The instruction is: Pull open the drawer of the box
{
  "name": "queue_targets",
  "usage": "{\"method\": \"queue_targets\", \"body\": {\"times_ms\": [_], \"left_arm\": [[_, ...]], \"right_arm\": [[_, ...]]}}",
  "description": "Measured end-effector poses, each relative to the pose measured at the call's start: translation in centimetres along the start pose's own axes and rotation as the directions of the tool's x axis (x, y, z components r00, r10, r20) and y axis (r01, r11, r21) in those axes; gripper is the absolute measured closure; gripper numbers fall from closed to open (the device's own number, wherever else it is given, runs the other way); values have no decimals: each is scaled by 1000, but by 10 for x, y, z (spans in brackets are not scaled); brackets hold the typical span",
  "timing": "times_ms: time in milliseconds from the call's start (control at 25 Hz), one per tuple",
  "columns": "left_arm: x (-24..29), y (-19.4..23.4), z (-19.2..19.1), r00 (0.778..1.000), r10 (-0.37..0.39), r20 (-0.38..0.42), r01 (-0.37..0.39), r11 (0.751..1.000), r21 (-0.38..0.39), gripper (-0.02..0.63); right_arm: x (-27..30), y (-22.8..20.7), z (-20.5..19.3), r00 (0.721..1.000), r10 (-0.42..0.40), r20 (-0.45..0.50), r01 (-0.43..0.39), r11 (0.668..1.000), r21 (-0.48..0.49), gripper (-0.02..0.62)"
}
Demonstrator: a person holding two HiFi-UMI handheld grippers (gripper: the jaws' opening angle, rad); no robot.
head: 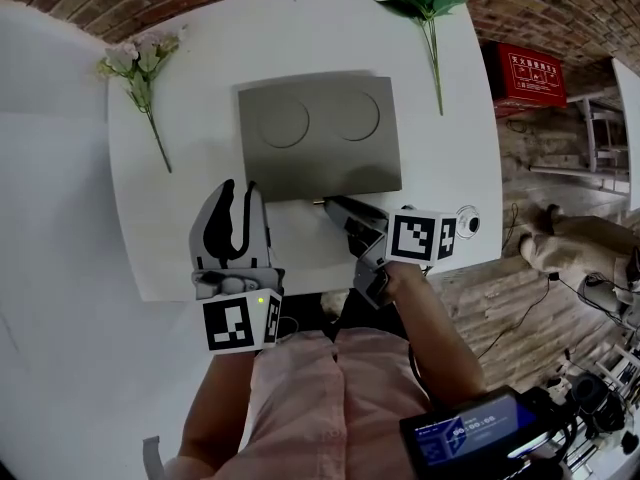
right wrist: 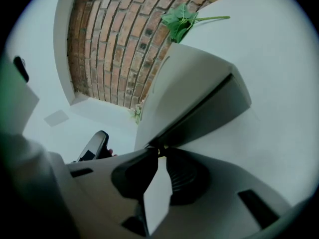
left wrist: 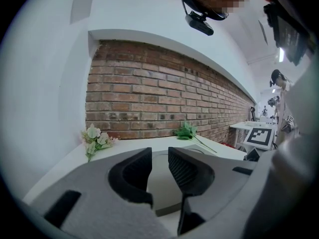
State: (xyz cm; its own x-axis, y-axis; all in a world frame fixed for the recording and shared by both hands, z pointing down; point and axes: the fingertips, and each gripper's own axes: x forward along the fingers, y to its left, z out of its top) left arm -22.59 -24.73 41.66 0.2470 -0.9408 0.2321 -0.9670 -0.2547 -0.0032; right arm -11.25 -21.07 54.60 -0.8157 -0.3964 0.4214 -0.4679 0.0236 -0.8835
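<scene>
A flat grey box (head: 320,133) with two round dents in its lid lies in the middle of the white table (head: 200,248). A tiny gold knob (head: 318,203) sticks out of its near face. My right gripper (head: 326,205) reaches in from the right, and its tips meet on that knob (right wrist: 159,152) against the dark drawer front (right wrist: 214,108). The drawer sits flush with the box. My left gripper (head: 238,193) hovers at the box's near left corner, open and empty, and the box (left wrist: 160,183) shows through the gap between its fingers (left wrist: 134,173).
A pale flower sprig (head: 140,68) lies at the table's far left and a green leafy sprig (head: 428,8) at the far right. A small white round object (head: 467,221) sits near the right edge. Beyond that edge are a red case (head: 530,76) and wooden floor.
</scene>
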Motion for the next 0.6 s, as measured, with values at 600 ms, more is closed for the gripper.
{"method": "queue_targets", "body": {"times_ms": [600], "left_arm": [[-7, 2, 3, 1000, 0, 12, 0, 1000, 6, 498]], "right_arm": [[-3, 0, -11, 1000, -3, 2, 3, 1000, -2, 540]]}}
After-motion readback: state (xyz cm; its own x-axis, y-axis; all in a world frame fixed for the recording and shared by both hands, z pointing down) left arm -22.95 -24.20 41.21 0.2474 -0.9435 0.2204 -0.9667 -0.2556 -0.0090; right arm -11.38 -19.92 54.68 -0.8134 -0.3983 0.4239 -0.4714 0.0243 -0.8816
